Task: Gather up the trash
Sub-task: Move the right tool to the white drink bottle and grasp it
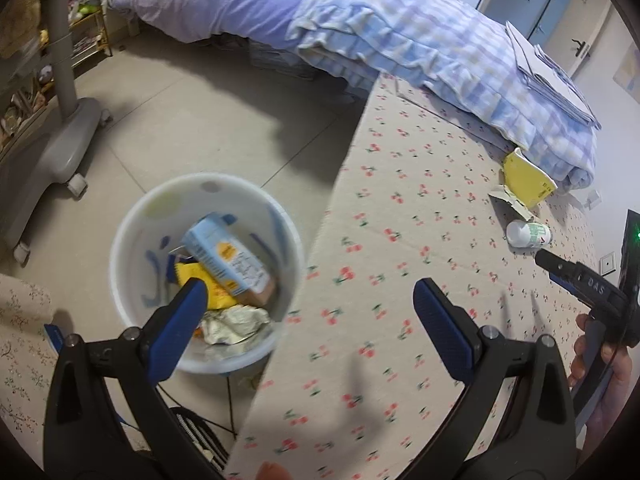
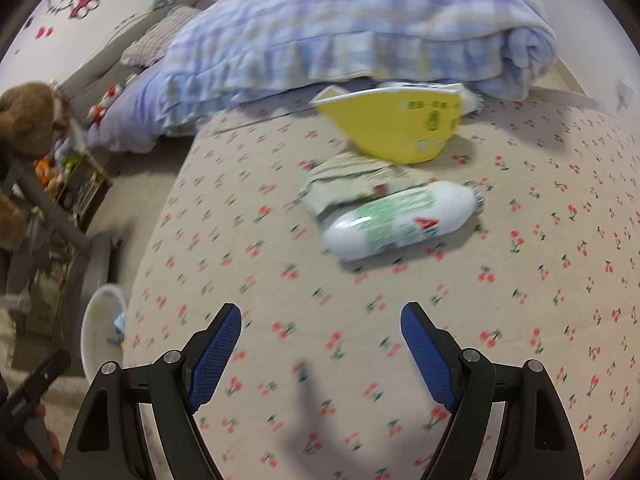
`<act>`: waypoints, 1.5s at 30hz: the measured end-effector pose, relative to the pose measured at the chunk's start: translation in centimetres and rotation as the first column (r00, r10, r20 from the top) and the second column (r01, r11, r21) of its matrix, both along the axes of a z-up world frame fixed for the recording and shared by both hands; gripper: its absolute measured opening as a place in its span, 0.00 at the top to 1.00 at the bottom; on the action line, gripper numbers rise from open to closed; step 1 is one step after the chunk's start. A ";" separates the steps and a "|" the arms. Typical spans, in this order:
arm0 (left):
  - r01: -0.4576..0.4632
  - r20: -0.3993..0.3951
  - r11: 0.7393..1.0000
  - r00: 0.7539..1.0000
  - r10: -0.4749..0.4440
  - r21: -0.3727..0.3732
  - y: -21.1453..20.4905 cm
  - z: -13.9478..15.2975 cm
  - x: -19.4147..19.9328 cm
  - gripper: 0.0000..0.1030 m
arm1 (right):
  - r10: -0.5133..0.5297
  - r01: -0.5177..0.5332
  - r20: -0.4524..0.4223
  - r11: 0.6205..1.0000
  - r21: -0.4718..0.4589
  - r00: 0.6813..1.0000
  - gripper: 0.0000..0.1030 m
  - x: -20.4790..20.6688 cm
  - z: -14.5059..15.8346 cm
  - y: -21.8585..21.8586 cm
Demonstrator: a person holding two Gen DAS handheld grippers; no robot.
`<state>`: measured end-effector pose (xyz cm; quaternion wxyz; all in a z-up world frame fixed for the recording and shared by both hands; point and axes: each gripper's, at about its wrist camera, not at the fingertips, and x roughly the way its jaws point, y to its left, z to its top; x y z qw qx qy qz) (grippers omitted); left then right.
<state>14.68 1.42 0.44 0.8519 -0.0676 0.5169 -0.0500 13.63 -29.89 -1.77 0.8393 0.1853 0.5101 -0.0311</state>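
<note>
A white trash bin (image 1: 132, 248) stands on the floor beside the cherry-print bed (image 1: 420, 264). It holds a light blue carton (image 1: 228, 256), a yellow wrapper (image 1: 212, 284) and crumpled paper (image 1: 236, 324). My left gripper (image 1: 310, 292) is open and empty, over the bin's rim and the bed edge. On the bed lie a white bottle with a green label (image 2: 400, 220), a crumpled beige wrapper (image 2: 352, 184) and a yellow carton piece (image 2: 392, 124). My right gripper (image 2: 320, 320) is open and empty, short of the bottle. The bottle (image 1: 528, 234) and the yellow piece (image 1: 526, 178) also show in the left wrist view.
A folded blue checked quilt (image 2: 360, 28) lies behind the trash on the bed. A grey wheeled stand (image 1: 60, 136) and a cluttered shelf (image 1: 92, 36) stand on the tiled floor left of the bin. The bin (image 2: 100, 328) shows at the lower left in the right wrist view.
</note>
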 end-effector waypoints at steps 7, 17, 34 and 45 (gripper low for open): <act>0.015 -0.007 1.000 1.000 -0.015 -0.007 -2.6 -0.3 1.8 0.01 | -0.091 0.091 -0.014 0.996 0.000 0.996 0.19 2.3 -1.4 -3.0; 0.021 -0.018 1.000 1.000 -0.021 0.008 -4.8 -1.0 3.9 0.01 | -0.165 0.168 -0.045 0.983 0.069 0.985 0.19 5.8 -3.7 -4.4; 0.133 -0.016 0.990 0.991 -0.134 -0.044 -14.3 -2.4 5.4 0.01 | -0.159 0.172 -0.104 0.978 0.122 0.982 0.66 1.1 -2.9 -9.7; 0.244 0.082 0.946 0.969 -0.232 -0.213 -21.2 -5.5 6.8 0.29 | -0.180 0.191 -0.143 0.979 0.064 0.973 0.68 -4.0 -2.2 -14.9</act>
